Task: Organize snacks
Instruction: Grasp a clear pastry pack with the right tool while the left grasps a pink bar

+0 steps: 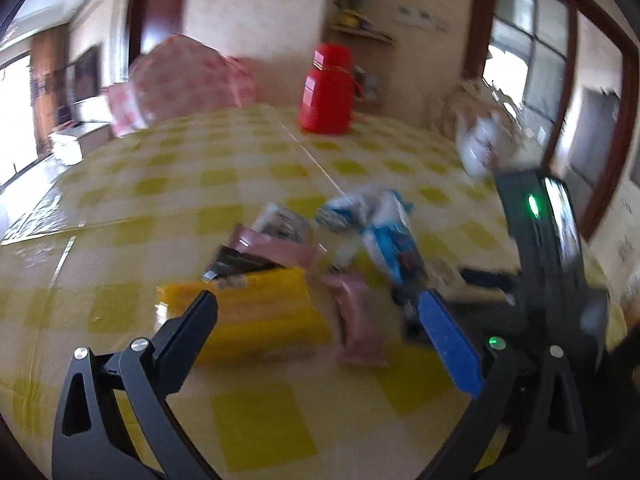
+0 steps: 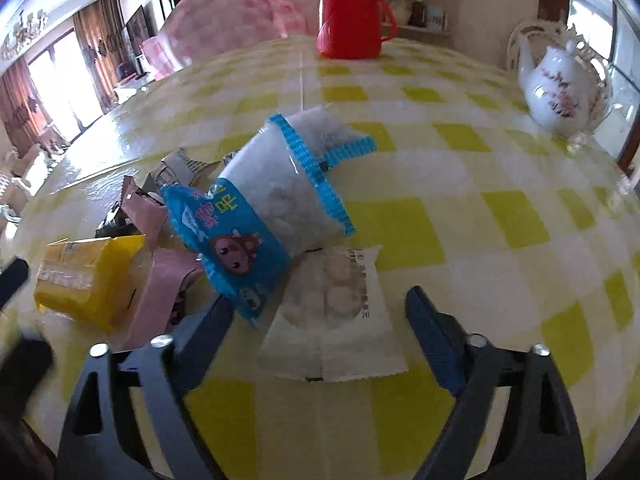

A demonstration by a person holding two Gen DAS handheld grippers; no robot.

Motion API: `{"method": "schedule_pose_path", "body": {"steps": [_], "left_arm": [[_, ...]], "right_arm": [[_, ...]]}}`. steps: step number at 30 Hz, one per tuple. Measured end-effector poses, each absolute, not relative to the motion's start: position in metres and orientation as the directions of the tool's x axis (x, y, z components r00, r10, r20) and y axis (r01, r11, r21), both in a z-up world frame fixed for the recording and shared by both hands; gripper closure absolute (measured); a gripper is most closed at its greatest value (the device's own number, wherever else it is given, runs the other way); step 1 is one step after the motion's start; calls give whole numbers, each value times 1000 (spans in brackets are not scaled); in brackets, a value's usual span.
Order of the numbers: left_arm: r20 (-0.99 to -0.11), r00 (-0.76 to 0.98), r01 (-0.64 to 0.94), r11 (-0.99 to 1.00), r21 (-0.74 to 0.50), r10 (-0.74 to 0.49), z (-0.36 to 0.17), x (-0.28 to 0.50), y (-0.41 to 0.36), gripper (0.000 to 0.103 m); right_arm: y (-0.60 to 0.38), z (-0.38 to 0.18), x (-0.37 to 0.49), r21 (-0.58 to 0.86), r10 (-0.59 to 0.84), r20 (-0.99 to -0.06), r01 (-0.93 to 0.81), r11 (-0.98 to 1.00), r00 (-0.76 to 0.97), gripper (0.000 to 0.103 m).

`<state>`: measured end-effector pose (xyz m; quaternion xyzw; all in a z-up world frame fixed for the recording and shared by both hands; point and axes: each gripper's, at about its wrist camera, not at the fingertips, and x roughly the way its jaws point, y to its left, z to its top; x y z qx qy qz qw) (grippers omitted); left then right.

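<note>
A heap of snacks lies on the yellow-checked table [image 2: 480, 240]. The blue and clear bag of white candy [image 2: 260, 208] rests on top, with a yellow pack [image 2: 88, 280] and a pink packet [image 2: 156, 292] to its left. A clear white packet of round biscuits [image 2: 336, 320] lies flat between the fingers of my right gripper [image 2: 320, 300], which is open with its pads off the packet. In the blurred left wrist view my left gripper [image 1: 316, 308] is open over the yellow pack [image 1: 256, 312] and a pink packet [image 1: 356, 320], with the blue bag [image 1: 384, 232] beyond.
A red thermos jug [image 2: 348, 12] stands at the table's far edge and a white flowered teapot [image 2: 560, 88] at the far right. A pink cloth-covered chair [image 2: 232, 12] is behind the table. The right gripper's black body [image 1: 540, 240] fills the right of the left wrist view.
</note>
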<state>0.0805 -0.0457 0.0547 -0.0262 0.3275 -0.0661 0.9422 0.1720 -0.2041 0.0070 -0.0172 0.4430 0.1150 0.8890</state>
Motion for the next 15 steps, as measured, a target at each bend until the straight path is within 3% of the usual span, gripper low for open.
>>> {"method": "schedule_pose_path", "body": {"steps": [3,11,15], "left_arm": [[-642,746,174,982,-67,-176,48,79,-58,2],[-661,700,250,960,-127,-270,39,90,-74,2],[-696,677,296,954,-43,-241,31,110,-96,21]], "right_arm": [[-217,13,161,3,123,-780,-193,981,614,46],[-269,58,110,139,202,-690,-147,979,695,46],[-286,64,92,185,225,-664,-135,973,713,46]]}}
